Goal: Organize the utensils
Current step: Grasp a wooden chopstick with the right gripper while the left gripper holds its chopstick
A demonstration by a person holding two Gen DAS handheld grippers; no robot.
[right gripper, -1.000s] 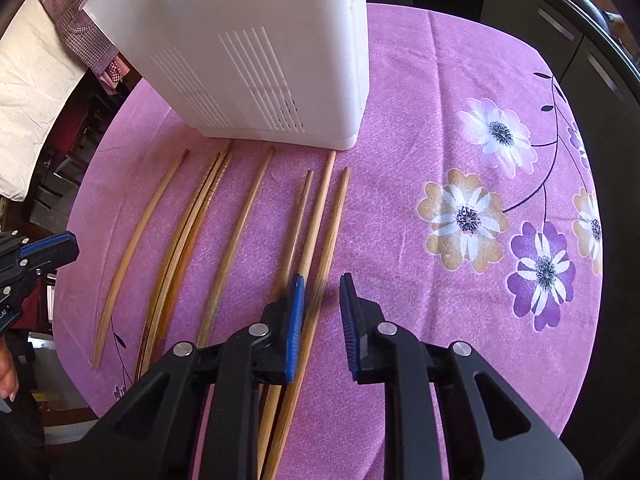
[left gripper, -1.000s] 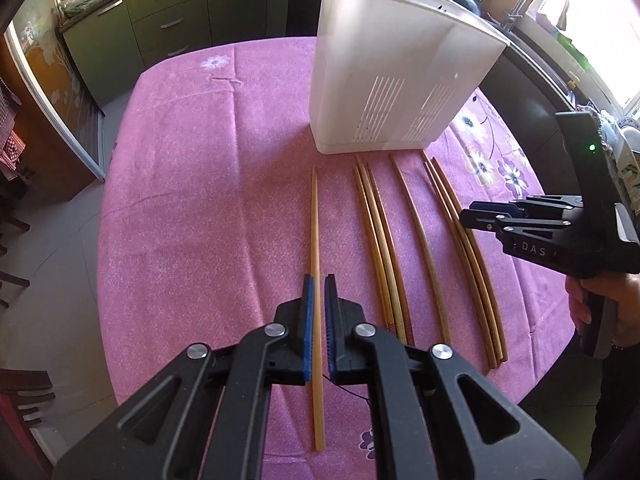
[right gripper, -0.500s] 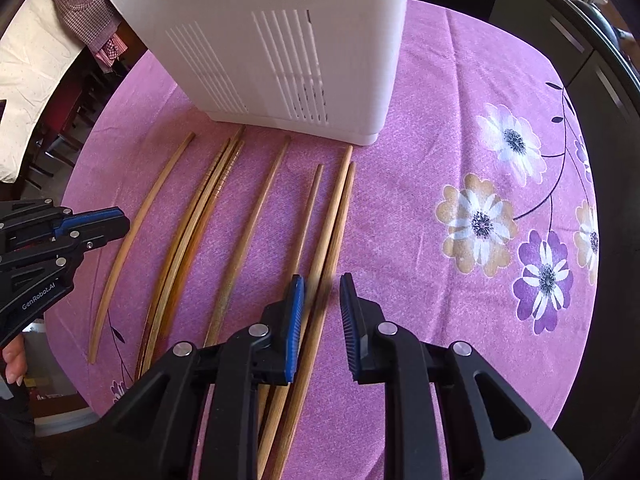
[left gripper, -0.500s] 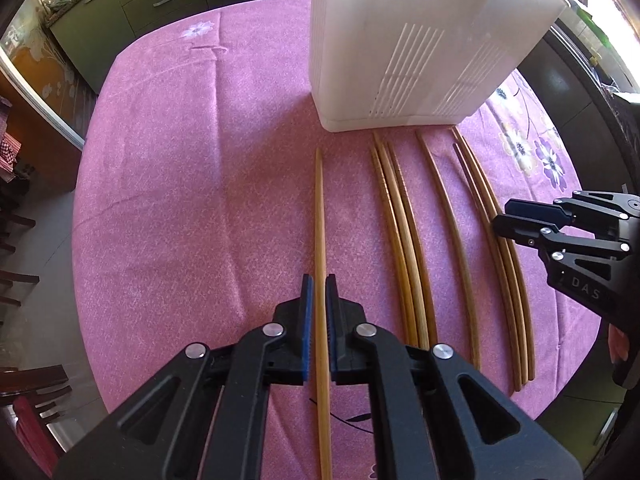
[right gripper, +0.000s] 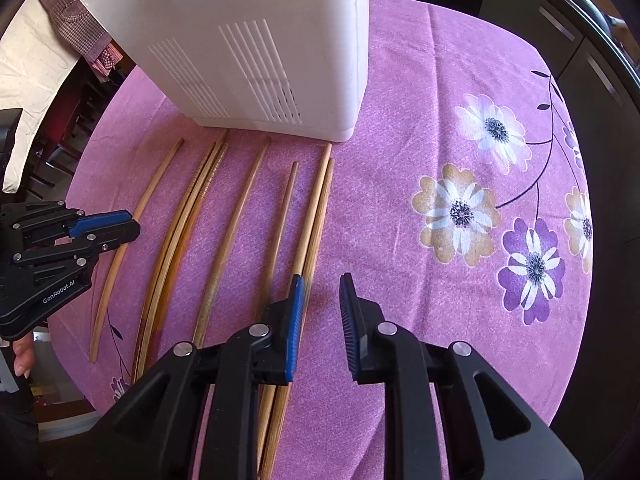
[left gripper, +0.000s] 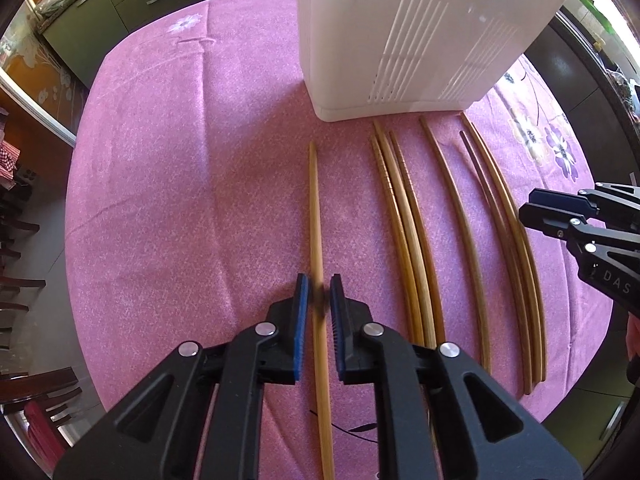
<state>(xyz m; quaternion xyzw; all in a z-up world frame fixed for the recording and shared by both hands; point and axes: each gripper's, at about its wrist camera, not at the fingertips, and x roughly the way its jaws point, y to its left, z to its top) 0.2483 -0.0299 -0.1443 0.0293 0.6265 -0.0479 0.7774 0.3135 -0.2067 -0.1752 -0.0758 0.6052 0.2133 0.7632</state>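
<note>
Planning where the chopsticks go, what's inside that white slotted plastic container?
Nothing can be made out inside the white slotted plastic container: both views show only its opaque outer walls, the opening is out of frame.

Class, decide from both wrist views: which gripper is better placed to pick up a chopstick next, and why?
Left. The left gripper already straddles the lone chopstick, though its pads are not visibly clamped. The right gripper is open over bare tablecloth, beside the chopstick pair.

Eight wooden chopsticks (left gripper: 416, 224) are seen laid out on the pink-clothed desk (left gripper: 180, 200) before one white slotted utensil holder (left gripper: 420, 28), with one chopstick lying apart, a group of three, a single one and another group of three, while two grippers are counted.
</note>
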